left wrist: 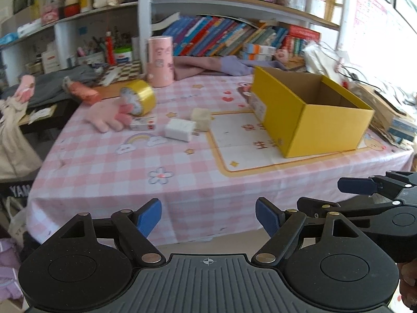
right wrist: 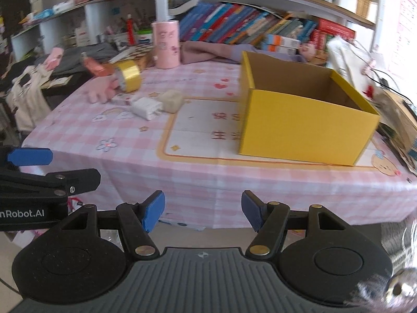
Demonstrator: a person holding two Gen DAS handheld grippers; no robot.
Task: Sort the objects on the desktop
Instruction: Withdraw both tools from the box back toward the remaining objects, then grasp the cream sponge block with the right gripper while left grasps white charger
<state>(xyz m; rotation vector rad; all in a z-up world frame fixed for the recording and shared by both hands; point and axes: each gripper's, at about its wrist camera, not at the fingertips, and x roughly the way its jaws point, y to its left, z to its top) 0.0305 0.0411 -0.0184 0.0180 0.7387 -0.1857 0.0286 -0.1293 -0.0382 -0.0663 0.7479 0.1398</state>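
Observation:
An open yellow cardboard box point(left wrist: 310, 112) point(right wrist: 305, 120) stands on the right of the pink checked tablecloth point(left wrist: 125, 172). To its left lie a white charger plug point(left wrist: 179, 129) point(right wrist: 145, 108), a cream cube point(left wrist: 200, 119) point(right wrist: 171, 100), a small red-and-white packet point(left wrist: 143, 124), a gold tape roll point(left wrist: 139, 97) point(right wrist: 128, 78) and a pink glove point(left wrist: 108, 118) point(right wrist: 100, 91). My left gripper point(left wrist: 208, 217) and right gripper point(right wrist: 203, 210) are both open and empty, held in front of the table's near edge. The right gripper also shows in the left wrist view point(left wrist: 365, 195).
A pink cylinder container point(left wrist: 160, 61) stands at the back of the table by a purple cloth point(left wrist: 208, 65). Shelves of books point(left wrist: 234, 36) run behind. Grey clothes and bags point(left wrist: 52, 86) pile at the left, papers and cables at the right.

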